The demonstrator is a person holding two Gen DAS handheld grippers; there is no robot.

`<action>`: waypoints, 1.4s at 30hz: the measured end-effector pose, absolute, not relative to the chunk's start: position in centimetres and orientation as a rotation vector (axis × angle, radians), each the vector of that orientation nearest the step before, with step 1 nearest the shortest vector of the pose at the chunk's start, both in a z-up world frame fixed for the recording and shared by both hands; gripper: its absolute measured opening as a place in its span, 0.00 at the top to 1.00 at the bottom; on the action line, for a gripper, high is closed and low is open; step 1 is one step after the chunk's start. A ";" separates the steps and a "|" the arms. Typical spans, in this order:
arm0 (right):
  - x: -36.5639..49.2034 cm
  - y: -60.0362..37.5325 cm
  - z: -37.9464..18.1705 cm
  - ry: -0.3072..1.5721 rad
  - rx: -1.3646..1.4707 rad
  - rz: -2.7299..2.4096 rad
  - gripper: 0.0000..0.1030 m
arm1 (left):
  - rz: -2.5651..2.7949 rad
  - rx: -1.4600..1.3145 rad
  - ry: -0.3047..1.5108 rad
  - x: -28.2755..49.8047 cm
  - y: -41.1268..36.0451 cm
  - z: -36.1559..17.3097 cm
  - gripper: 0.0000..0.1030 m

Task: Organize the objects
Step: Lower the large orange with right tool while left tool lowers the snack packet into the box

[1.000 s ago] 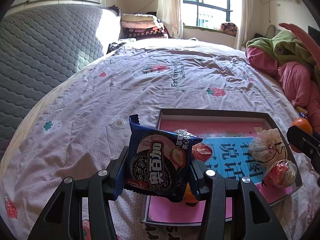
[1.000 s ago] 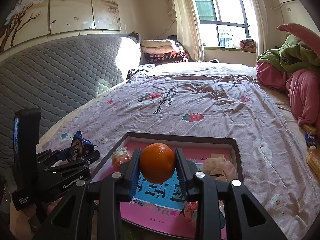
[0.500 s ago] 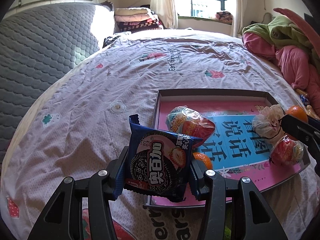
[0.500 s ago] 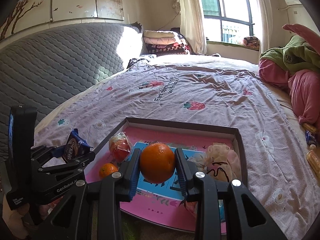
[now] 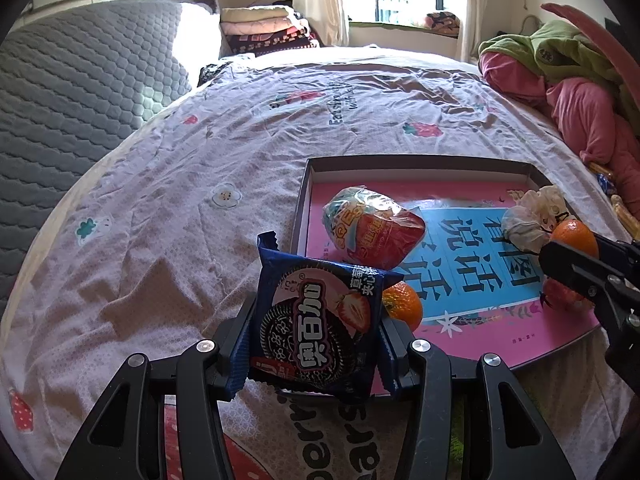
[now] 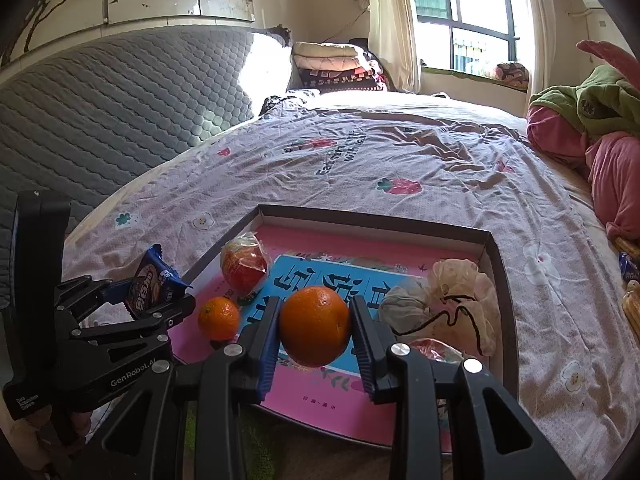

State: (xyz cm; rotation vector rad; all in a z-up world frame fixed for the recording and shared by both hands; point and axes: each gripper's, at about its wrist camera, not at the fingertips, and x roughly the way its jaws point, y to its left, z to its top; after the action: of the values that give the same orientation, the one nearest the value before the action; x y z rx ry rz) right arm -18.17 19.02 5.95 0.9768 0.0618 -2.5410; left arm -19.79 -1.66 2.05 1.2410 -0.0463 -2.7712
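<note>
while clamped on cookie packet [image 5: 320, 320] and orange [image 6: 314, 325], both tools over tray's near rim [image 6: 320, 426]

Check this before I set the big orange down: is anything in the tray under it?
Nothing visible: the orange in the right hand-held gripper hangs over bare tray floor, between the small orange and the white bag.
</note>
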 end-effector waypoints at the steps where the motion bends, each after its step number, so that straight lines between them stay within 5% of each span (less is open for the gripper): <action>1: -18.2 18.9 5.9 0.063 0.982 -2.539 0.67 | -2.770 1.246 -0.045 -19.9 -1.7 1.9 0.49; 42: -19.2 18.9 2.8 0.105 1.088 -2.540 0.67 | -2.797 1.197 -0.017 -20.9 -1.2 1.9 0.49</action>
State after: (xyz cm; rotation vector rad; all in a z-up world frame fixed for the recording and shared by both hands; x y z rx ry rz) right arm -19.23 18.89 2.84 1.0875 0.1047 -2.5397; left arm -20.88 -1.18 1.86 1.1969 -0.0173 -2.7968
